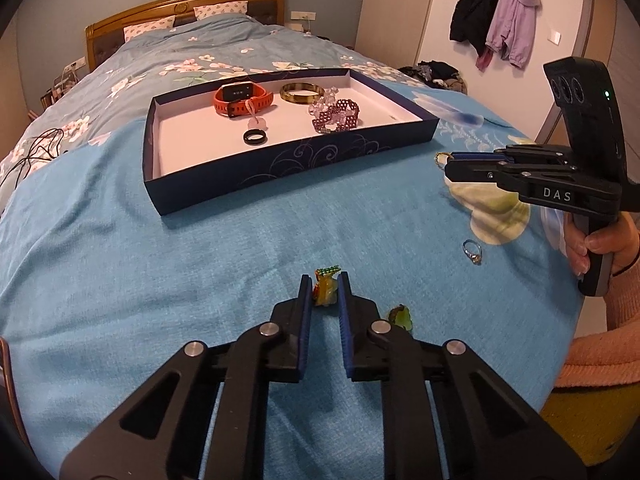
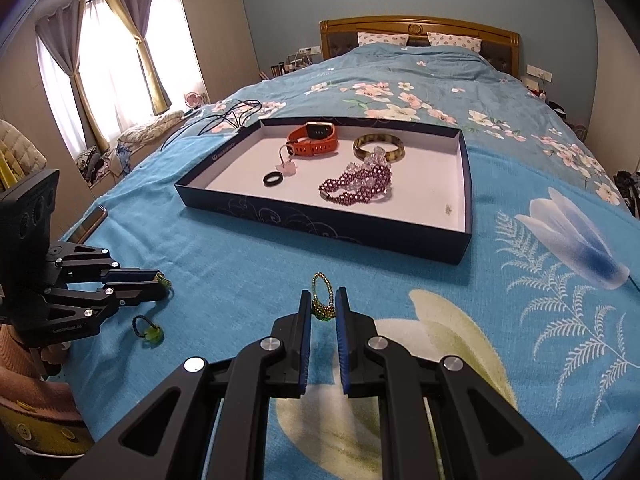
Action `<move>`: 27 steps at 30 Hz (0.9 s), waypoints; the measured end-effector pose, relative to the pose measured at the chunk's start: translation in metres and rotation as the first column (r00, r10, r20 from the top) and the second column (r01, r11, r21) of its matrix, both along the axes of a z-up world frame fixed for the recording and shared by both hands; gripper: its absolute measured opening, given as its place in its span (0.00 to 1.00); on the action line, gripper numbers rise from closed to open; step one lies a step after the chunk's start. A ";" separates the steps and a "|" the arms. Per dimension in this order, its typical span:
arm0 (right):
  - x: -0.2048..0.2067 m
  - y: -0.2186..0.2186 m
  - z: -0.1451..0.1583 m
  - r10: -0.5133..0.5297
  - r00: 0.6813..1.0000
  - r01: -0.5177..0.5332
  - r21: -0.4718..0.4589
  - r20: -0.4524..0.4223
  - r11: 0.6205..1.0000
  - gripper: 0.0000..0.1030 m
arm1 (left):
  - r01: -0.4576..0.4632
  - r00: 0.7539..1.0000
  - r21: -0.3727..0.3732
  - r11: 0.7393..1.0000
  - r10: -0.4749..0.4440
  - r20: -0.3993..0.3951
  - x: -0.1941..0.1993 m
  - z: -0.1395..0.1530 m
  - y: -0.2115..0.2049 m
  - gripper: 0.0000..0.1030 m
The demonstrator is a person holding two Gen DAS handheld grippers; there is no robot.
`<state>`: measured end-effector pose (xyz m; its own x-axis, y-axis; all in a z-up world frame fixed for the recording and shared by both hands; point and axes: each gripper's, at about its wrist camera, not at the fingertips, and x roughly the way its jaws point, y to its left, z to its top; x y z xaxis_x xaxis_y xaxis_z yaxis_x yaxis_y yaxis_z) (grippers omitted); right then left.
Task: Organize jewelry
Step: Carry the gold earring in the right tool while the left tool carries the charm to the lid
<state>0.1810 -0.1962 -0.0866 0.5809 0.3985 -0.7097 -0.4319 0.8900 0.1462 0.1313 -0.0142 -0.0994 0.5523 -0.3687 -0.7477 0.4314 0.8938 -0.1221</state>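
Note:
A dark blue tray (image 1: 224, 184) (image 2: 320, 224) on the bed holds an orange watch (image 1: 242, 98) (image 2: 314, 138), a gold bangle (image 1: 302, 92) (image 2: 378, 146), a purple bead bracelet (image 1: 336, 116) (image 2: 358, 186) and a black ring (image 1: 255, 136) (image 2: 273, 179). My left gripper (image 1: 324, 286) (image 2: 162, 286) is shut on a green-yellow beaded ring (image 1: 326, 290). My right gripper (image 2: 323, 304) (image 1: 444, 164) is shut on a gold-green beaded ring (image 2: 322, 298). A second green-stone ring (image 1: 400, 316) (image 2: 147, 330) and a silver ring (image 1: 472, 252) lie on the bedspread.
The blue floral bedspread (image 1: 160, 280) covers the whole bed. A black cable (image 2: 224, 120) lies left of the tray. A phone (image 2: 90, 224) lies at the bed's left edge. Coats (image 1: 496, 16) hang on the wall.

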 end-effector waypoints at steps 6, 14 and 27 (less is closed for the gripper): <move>0.002 0.001 0.009 0.004 1.000 -0.004 0.019 0.023 1.000 0.10 | -0.016 1.000 -0.029 0.999 0.016 0.024 0.003 0.010 0.003 0.13; 0.006 0.003 0.017 0.007 0.999 -0.009 0.042 0.044 0.999 0.10 | -0.027 0.998 -0.050 0.998 0.030 0.063 0.008 0.025 0.006 0.13; 0.019 0.006 0.027 0.011 0.997 -0.015 0.055 0.070 0.998 0.10 | -0.031 0.991 -0.058 0.998 0.038 0.125 0.022 0.046 0.003 0.13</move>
<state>0.1998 -0.1904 -0.0597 0.6230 0.4437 -0.6442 -0.4541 0.8757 0.1640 0.1529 -0.0108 -0.0533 0.6537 -0.3873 -0.6502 0.4154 0.9018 -0.1195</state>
